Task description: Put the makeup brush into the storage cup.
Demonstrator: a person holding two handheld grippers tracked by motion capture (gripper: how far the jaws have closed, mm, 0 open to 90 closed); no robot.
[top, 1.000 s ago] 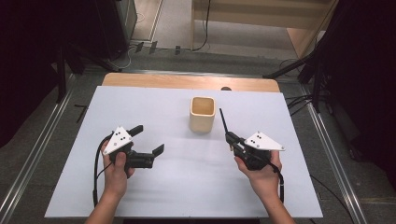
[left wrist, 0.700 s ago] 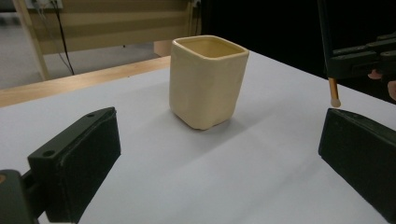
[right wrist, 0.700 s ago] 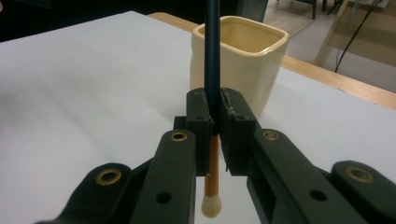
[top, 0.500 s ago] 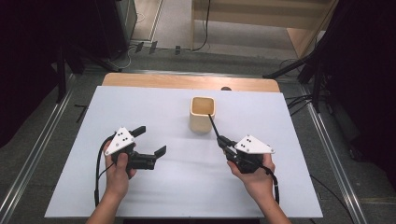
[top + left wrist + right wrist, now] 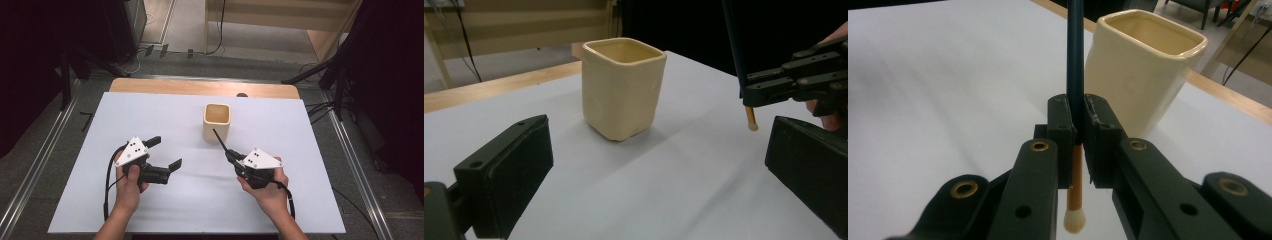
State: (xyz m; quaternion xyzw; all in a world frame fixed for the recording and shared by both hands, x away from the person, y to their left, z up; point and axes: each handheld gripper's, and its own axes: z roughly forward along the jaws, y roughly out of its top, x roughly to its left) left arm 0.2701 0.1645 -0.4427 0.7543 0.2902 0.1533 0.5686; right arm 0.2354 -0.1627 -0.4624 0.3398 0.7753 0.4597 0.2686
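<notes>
A cream square ceramic cup (image 5: 217, 121) stands a little above the middle of the high view, on the white table (image 5: 300, 130). Lower right, the right gripper (image 5: 231, 156) squeezes a thin dark stick with a tan, white-tipped end (image 5: 1075, 100), pointing up toward the cup. Lower left, the left gripper (image 5: 165, 153) has its jaws wide apart, holding nothing.

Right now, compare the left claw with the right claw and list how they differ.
1. The left claw stands open with nothing between its jaws; the right claw is shut on a dark pencil.
2. The right claw's pencil points up toward the cream cup; the left claw lies farther off to the cup's side.

Shared: both are black two-jaw tools with a grey three-cornered plate, each held in one hand over the white table.
</notes>
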